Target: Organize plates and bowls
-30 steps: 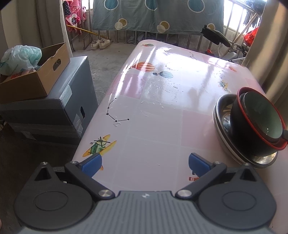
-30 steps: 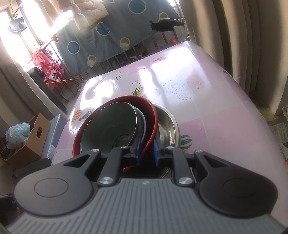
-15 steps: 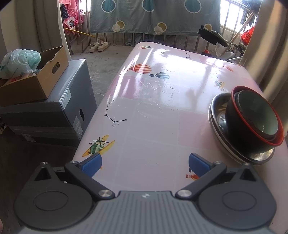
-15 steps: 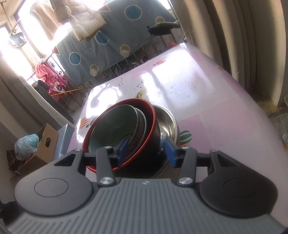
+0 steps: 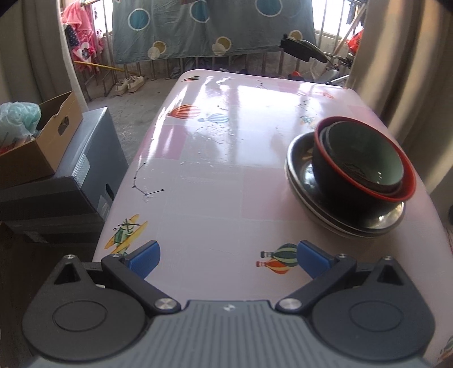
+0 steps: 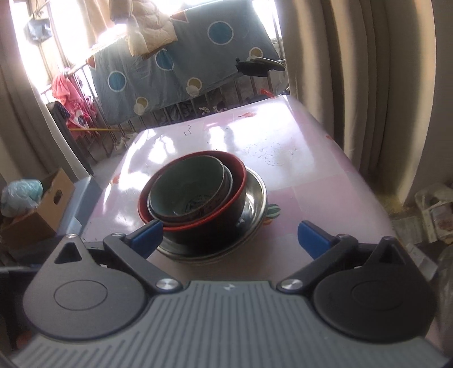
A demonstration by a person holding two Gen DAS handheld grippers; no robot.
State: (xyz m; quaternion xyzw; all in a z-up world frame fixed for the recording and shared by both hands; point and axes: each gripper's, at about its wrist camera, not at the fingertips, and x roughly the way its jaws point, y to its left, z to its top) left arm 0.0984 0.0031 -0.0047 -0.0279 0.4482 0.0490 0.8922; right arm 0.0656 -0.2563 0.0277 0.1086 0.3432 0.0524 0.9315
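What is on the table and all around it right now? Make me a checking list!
Surface: pink table with balloon and plane pictures, shiny.
Job's things: green bowl nested in red-rimmed black bowl, tilted, on stacked steel plates.
Clutter: nothing seen on the table.
Grippers: left gripper open, holding nothing; right gripper open, holding nothing, just in front of the stack.
Cables: nothing seen.
Surroundings: cardboard box on grey crate, curtains, hanging blue blanket.

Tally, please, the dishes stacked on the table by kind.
Bowls, nested: 3 (red-rimmed black bowl, grey-rimmed bowl, green-lined bowl)
Metal plates, under the bowls: at least 2; their rims are hard to separate
Total: at least 5
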